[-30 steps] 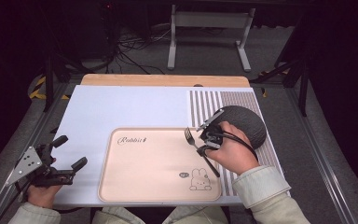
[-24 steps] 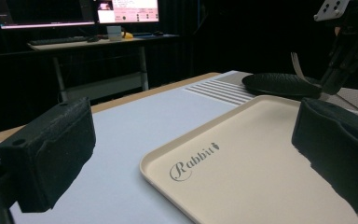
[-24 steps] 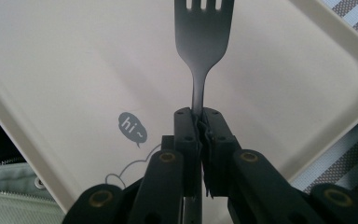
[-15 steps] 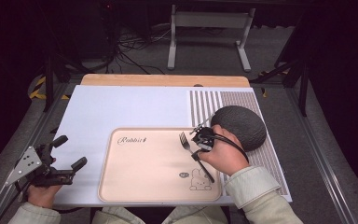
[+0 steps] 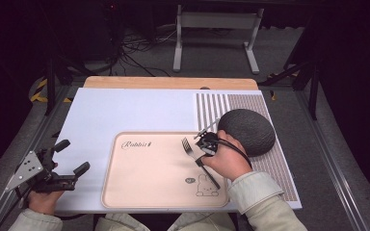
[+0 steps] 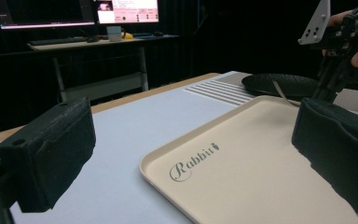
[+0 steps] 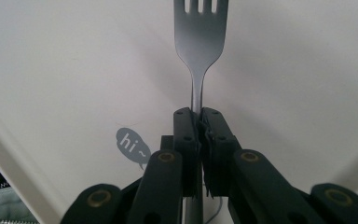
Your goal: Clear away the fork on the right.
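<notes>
1. Nearest the person, two grippers are in hand. The left gripper (image 5: 72, 166) rests at the near left edge of the table (image 5: 125, 110), its jaws spread wide with nothing between them.
2. The right gripper (image 5: 203, 151) is over the right part of the one beige tray (image 5: 144, 187). Its jaws are pressed together on the handle of the one fork (image 5: 189, 147).
3. The fork is over the tray, right of the middle. Whether it touches the tray I cannot tell.
4. In the high view, its long axis runs on a slant, from the near right to the far left. The tines point away from the person and a little leftward; the handle trails back under the right hand (image 5: 226, 161).
5. In the right gripper view the fork (image 7: 200, 37) points straight ahead out of the jaws, tines up the frame.
6. Farther off, one dark round dish (image 5: 248, 131) sits on the striped mat (image 5: 221, 103), just beyond the right hand.
</notes>
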